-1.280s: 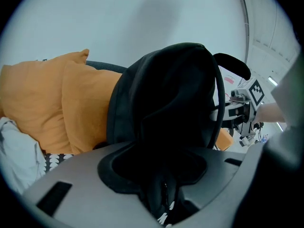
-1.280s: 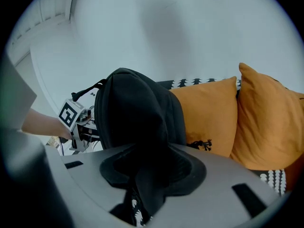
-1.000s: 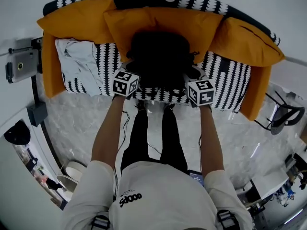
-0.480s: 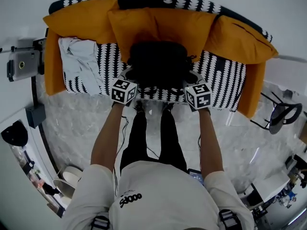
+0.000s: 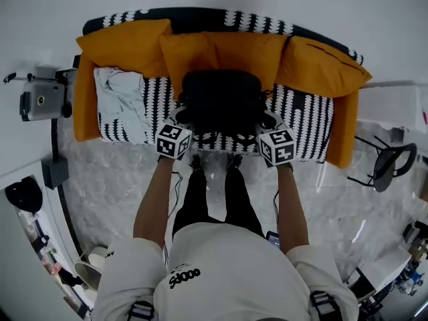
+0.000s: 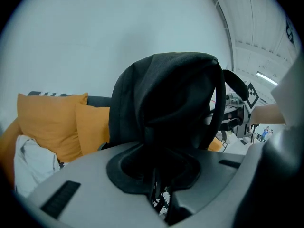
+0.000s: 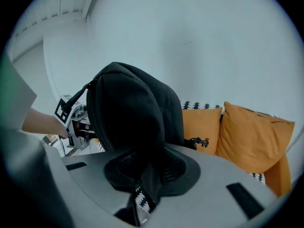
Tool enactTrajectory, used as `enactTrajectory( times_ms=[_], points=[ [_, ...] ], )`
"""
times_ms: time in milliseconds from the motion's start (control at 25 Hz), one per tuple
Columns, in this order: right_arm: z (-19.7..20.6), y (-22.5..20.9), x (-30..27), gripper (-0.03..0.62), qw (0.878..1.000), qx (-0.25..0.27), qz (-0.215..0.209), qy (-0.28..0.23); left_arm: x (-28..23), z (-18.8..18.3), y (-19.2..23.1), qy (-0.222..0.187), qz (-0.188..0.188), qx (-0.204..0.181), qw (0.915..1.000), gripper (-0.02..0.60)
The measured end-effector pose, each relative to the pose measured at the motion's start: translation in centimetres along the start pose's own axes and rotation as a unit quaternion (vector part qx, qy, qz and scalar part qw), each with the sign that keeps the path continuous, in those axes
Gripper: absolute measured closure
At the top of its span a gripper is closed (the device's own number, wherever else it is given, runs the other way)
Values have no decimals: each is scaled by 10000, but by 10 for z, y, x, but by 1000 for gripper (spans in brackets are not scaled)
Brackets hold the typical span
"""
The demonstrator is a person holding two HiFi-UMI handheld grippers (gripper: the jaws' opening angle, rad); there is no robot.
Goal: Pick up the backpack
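Pale marble floor (image 5: 100, 179) is spreading under the person, who is standing at the near edge of a black-and-white patterned sofa (image 5: 314, 122) with both arms reaching forward.

Nearest, the left gripper (image 6: 159, 196) and the right gripper (image 7: 140, 196) are each pinching a fold of the black fabric backpack (image 5: 221, 99), one at its left side and one at its right. Both pairs of fingers (image 6: 85, 184) have just been closing and are now clenching on that fabric, with the cloth bunching between them.

Beyond the grippers, the backpack is standing upright over the middle of the seat, in front of the middle cushion. Whether its base is clearing the seat, I cannot tell.

Each grip is only taking a thin fold, so the bag's weight could be pulling the fabric out as the lift goes on. One hand rising faster than the other could tip the bag sideways, and a trailing strap could catch on the seat.

By count: one backpack, two grippers, one sofa, one crumpled white cloth (image 5: 124, 102) on the left of the seat, three orange back cushions (image 5: 124, 45) along the far side, and two orange end bolsters (image 5: 83, 105).
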State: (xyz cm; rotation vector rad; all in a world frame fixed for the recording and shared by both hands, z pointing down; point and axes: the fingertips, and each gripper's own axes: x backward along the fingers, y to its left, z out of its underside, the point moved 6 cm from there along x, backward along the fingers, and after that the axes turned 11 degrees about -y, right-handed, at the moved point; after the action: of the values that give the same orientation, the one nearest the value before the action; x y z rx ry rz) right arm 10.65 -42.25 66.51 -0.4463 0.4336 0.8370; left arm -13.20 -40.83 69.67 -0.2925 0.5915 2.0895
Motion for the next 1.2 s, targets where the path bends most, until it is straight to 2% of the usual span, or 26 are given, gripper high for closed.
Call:
enactTrajectory(
  times_ms=[320,480,720,1200],
  points=[
    [-86,25,58,514,9984,233,67,-510,50,-83,-33,-558,-115,-219,9981,522],
    [-130,39,77,522,9958,447,150,-788,70,-128,-41,-925,-228,-380,9947,523],
    [-186,57,106,523,9895,885,-9,-1140,102,-187,-54,-1341,-339,-650,9882,525],
    [-270,79,159,525,9735,1251,85,-1914,141,-286,-81,-1741,-378,-1490,9727,525]
  ],
)
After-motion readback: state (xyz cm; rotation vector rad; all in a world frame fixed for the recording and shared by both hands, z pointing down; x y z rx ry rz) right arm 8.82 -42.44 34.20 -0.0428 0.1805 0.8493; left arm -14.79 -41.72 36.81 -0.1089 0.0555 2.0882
